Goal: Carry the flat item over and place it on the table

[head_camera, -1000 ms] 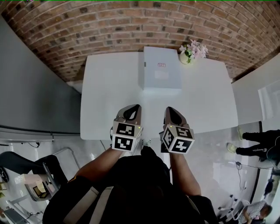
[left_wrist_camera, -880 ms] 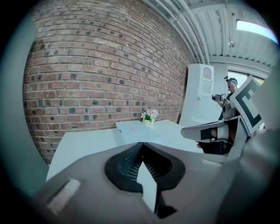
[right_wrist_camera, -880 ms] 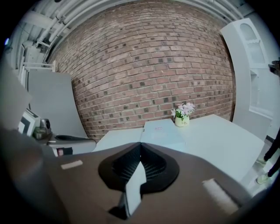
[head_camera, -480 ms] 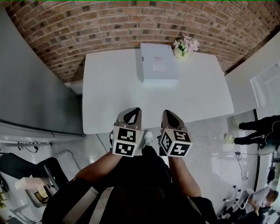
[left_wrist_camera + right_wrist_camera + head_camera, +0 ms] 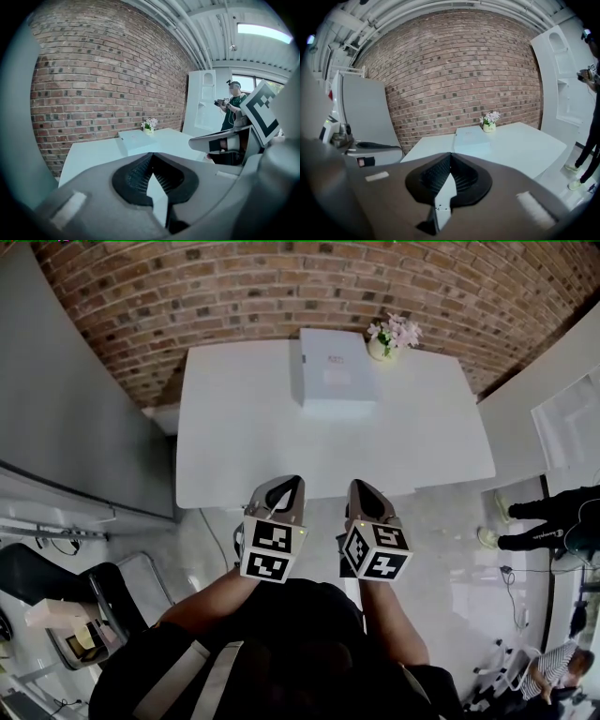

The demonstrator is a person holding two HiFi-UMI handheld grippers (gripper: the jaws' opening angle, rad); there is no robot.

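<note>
Left gripper point(image 5: 285, 484) and right gripper point(image 5: 362, 487) both closed, empty, off the table's point(image 5: 234, 446) near edge. Flat box point(image 5: 335, 371) sits at the far edge: placement looks done, next just stay clear.

Table point(image 5: 234, 437) before brick wall point(image 5: 272, 287); at its far edge, flat box point(image 5: 333, 381), flower vase point(image 5: 386, 343) just right (contact unclear).

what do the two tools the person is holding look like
They match: grey-brown tapered shells narrowing to a point, the left tool and the right tool. Each has a dark cut-out lined with black ribbed pads and carries a white cube printed with black square markers. The person wears a dark top with pale straps.
</note>
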